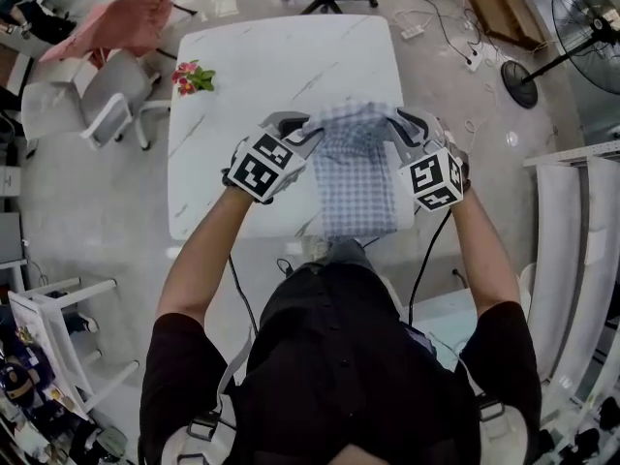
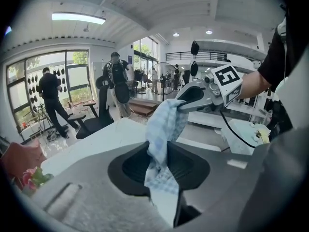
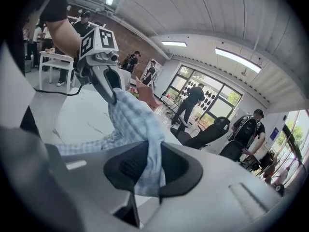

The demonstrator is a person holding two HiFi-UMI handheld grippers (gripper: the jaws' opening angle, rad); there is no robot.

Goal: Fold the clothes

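Note:
A blue and white checked garment (image 1: 356,168) hangs in the air above the white marble table (image 1: 252,76), stretched between both grippers. My left gripper (image 1: 308,132) is shut on its left top corner, and the cloth (image 2: 161,144) runs up out of its jaws. My right gripper (image 1: 395,122) is shut on the right top corner, with cloth (image 3: 140,129) pinched between its jaws. Each gripper shows in the other's view: the right gripper (image 2: 186,103) and the left gripper (image 3: 112,92). The garment's lower part drapes down toward the table's near edge.
A small bunch of pink flowers (image 1: 192,77) lies at the table's left edge. Chairs with a pink cloth (image 1: 121,22) stand left of the table, a standing fan (image 1: 519,83) to the right. Several people (image 2: 50,98) stand by windows beyond.

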